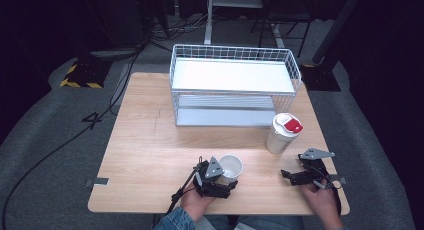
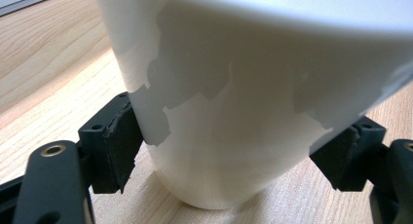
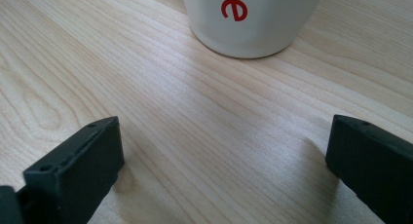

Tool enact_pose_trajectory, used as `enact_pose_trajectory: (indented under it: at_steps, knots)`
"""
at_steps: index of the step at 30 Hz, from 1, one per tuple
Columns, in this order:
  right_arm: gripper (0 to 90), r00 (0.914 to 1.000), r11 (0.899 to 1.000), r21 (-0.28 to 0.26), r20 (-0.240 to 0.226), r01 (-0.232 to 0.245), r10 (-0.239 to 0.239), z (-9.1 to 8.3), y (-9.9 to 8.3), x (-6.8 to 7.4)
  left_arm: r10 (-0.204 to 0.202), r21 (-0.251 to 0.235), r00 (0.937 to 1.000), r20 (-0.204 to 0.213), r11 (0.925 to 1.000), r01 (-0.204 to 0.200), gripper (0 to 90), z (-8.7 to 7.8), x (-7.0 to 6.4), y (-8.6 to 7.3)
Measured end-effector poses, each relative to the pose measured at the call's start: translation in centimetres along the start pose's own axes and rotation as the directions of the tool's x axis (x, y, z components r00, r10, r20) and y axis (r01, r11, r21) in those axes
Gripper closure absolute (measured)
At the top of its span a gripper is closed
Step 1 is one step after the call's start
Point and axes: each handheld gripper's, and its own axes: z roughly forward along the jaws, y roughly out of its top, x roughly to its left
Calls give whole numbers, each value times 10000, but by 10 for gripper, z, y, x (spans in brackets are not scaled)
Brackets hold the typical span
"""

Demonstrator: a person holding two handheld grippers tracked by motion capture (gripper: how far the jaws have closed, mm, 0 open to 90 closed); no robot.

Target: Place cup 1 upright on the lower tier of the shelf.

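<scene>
Now the left gripper (image 1: 220,177) has its 2 jaws pressed against both sides of an open white paper cup (image 1: 230,166), which stands upright on the light wooden bench (image 1: 150,150) near its front edge. Well to the right, the right gripper (image 1: 290,176) rests with jaws spread wide and empty, just before a tall white lidded cup with red lettering (image 1: 283,133).

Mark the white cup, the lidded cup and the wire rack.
white cup (image 2: 229,136), left gripper view, on its side wall.
lidded cup (image 1: 280,137), high view, on its white side.
wire rack (image 1: 230,52), high view, on its back rim.
</scene>
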Motion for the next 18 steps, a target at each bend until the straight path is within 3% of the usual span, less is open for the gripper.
enact_pose_trajectory:
  at_steps: [18]
  knots:
    - [4, 10000, 10000, 13, 59, -40, 40, 0, 0, 1, 119, 55, 9998, -132, 9999, -118, 222, 0, -2, 0]
